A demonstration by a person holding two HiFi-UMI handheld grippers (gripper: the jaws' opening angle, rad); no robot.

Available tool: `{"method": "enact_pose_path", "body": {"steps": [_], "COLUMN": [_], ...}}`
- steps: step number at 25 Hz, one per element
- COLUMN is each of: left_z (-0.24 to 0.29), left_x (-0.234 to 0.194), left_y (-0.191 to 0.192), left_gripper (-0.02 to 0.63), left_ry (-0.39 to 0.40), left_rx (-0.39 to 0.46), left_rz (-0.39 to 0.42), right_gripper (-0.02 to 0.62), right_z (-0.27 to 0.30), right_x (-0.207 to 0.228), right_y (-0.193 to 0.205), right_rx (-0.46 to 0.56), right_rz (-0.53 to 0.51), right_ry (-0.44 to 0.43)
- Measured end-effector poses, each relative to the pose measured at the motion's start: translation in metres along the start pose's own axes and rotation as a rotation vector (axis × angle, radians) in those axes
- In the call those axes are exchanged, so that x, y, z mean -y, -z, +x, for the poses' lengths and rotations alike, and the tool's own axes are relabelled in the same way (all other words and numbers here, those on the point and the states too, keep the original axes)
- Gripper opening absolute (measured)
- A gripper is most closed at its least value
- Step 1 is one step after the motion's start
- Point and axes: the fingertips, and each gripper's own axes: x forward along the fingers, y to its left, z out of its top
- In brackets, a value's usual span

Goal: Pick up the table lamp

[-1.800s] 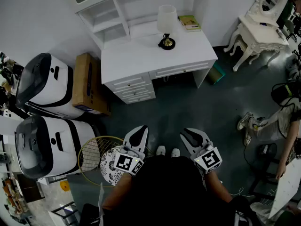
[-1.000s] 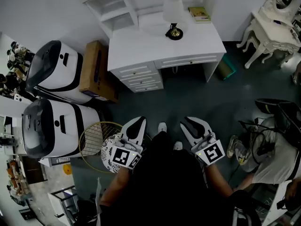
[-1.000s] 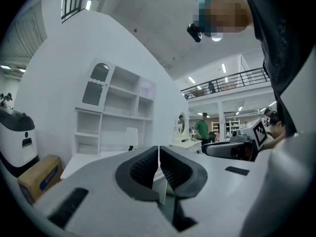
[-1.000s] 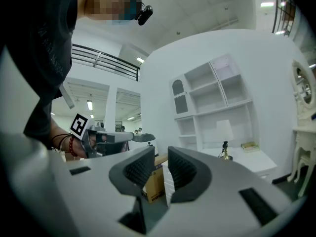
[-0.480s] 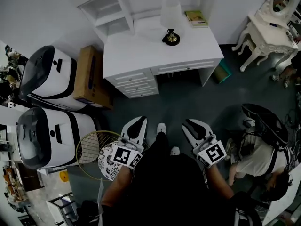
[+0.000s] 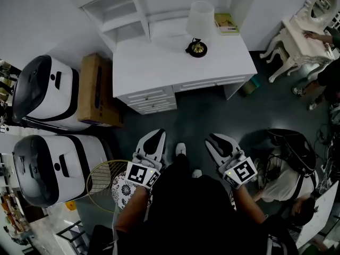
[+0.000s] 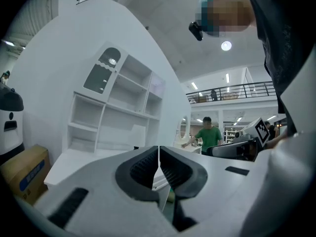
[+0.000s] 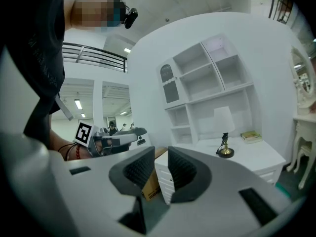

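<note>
As the person closes in on it, the white desk (image 6: 159, 68) at the far side of the room fills slightly more of the head view than it did a moment ago. I read that as a walk-up under way, not yet a reach. On the desk's far right part the table lamp (image 6: 200, 21) stands upright and untouched, with a white shade over a dark stem and a round brassy base. It sits just left of a green book (image 6: 227, 23) and has not shifted on the desk.

The left gripper (image 6: 155, 134) and right gripper (image 6: 213, 138) stay low and near, close to the person's body, well apart from the lamp with dark floor between. The left gripper view shows its jaws pressed together to a hairline, with nothing in them. The right gripper view shows its jaws a narrow gap apart, also empty, with the lamp in sight to their right.

By my reading the pick-up has not begun. More approach is needed, and the chosen jaws must spread wider to take the slim stem.
</note>
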Motion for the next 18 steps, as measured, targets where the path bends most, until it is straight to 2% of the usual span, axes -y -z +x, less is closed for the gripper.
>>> {"method": "enact_pose_path", "body": {"steps": [9,18], "left_z": [0.029,0.054], "left_x": [-0.066,-0.084], "left_y": [-0.002,-0.010], "left_gripper": [0.025,0.025], "left_ry": [0.028,0.094], "left_rx": [-0.002,0.001], "left_rz": [-0.031,-0.035], "right_gripper": [0.094,0.094], "right_z": [0.064,0.077], "right_x": [0.017,0.031], "right_y": [-0.001,-0.009], "right_rx": [-0.066,-0.056], "right_rz": [-0.003,0.008], "right_ry": [0.040,0.113]}}
